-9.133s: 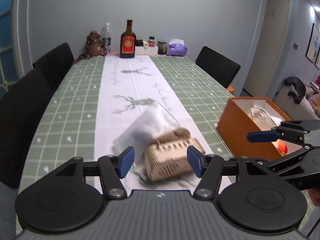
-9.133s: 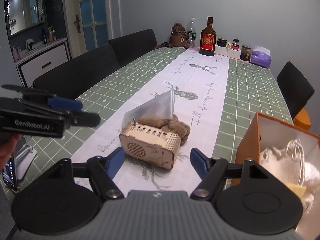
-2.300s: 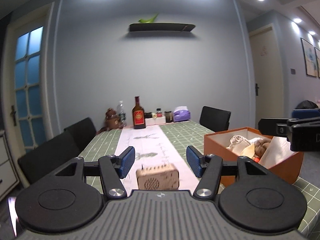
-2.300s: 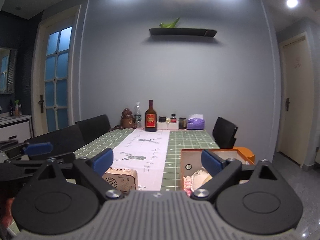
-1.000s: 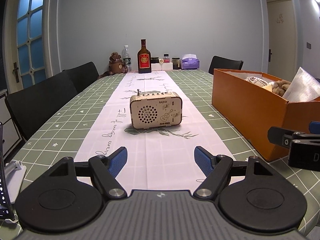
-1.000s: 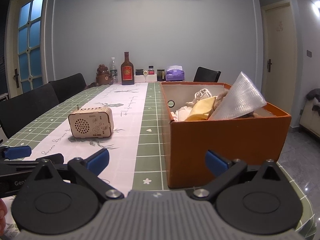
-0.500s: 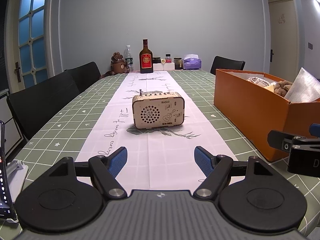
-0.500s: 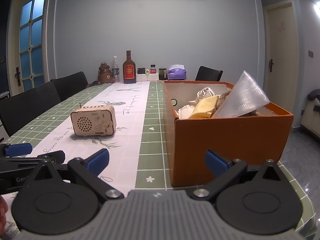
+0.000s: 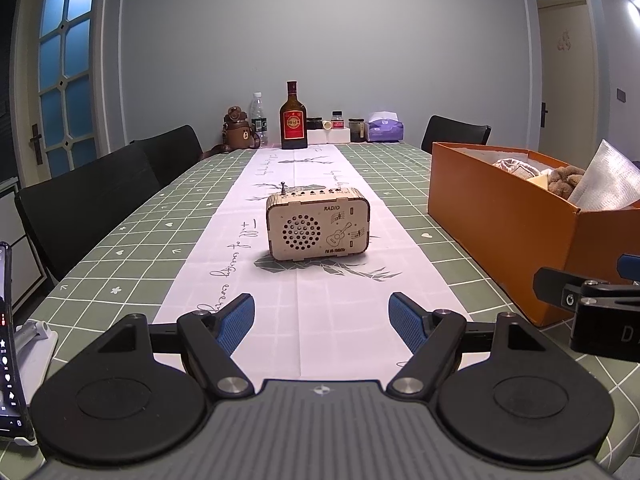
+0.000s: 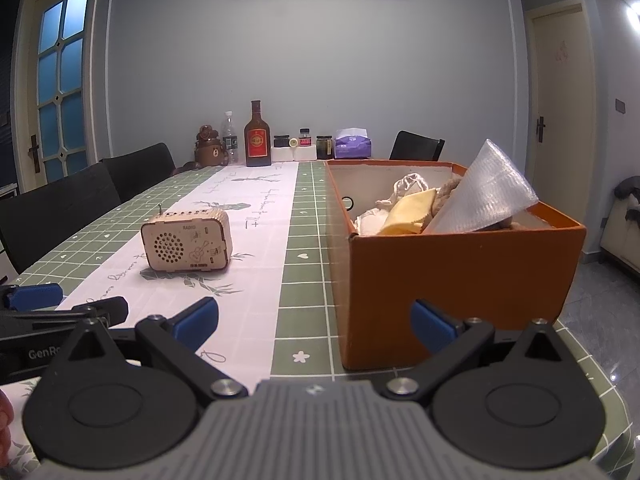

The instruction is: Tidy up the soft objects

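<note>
The radio (image 9: pixel 318 224) looked like pale matt wood. The orange box (image 10: pixel 460 276) seemed matt cardboard, the bubble wrap (image 10: pixel 484 196) inside glossy plastic, the tablecloth (image 9: pixel 132 236) smooth.

Two grippers: the left gripper (image 9: pixel 321 322) low in the left wrist view, the right gripper (image 10: pixel 314 324) low in the right wrist view. One orange box (image 10: pixel 460 276) at right holds four soft things: one sheet of bubble wrap (image 10: pixel 486 194), one yellow cloth (image 10: pixel 408 210), one white cloth (image 10: pixel 406 186), one brown plush (image 9: pixel 564 182). One wooden radio (image 9: pixel 318 228) at centre. One dark bottle (image 9: pixel 293 124) and one clear water bottle (image 9: pixel 258 118) at upper centre. Three black chairs are visible.
</note>
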Available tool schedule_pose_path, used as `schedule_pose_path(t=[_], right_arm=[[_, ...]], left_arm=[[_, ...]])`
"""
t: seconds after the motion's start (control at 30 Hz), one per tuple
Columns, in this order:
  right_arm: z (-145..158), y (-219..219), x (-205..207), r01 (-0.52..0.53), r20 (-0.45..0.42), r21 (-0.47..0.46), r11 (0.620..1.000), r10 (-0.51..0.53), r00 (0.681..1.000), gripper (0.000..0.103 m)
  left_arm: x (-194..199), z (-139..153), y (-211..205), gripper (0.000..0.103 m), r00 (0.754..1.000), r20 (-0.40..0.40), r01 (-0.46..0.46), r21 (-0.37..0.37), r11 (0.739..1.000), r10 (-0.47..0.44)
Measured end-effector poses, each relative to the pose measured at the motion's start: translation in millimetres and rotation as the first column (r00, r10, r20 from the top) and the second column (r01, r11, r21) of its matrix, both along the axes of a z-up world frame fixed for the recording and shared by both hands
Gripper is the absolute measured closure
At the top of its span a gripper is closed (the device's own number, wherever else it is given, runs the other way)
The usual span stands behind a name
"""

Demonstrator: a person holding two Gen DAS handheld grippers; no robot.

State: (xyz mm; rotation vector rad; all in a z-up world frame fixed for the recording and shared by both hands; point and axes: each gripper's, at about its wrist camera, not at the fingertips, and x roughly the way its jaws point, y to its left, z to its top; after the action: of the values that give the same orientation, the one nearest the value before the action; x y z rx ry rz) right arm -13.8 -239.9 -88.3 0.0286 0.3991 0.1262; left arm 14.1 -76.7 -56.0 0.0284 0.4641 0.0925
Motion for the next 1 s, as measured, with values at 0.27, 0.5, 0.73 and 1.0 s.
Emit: schedule_pose_path(t=[0.27,0.5,0.73,1.0], right_arm=[[-0.2,0.0,-0.3,0.0,0.001,0.001,1.0,0.0,1.0,0.003],[-0.4,0.0,-0.1,0.0,0.001,0.001,1.0,0.0,1.0,0.003],[-0.7,0.1,0.1,0.0,0.001,0.001,1.0,0.0,1.0,0.003],[-0.3,2.5,-0.7,-0.002,0.002,-0.002,1.0,0.002,1.0,0.003]], left_arm=[[-1.0,0.6,0.5,0.013,1.0,0.001,0.0,0.001,1.0,0.0],[-1.6,1.1,0.8,0.013,1.0,0.002,-0.001,0.001,1.0,0.001],[-1.4,0.9,1.1,0.013,1.0,0.002,0.0,0.001,1.0,0.0],[-2.8,3.1,1.8,0.013,1.0,0.002,-0.001,0.002,1.0,0.001]])
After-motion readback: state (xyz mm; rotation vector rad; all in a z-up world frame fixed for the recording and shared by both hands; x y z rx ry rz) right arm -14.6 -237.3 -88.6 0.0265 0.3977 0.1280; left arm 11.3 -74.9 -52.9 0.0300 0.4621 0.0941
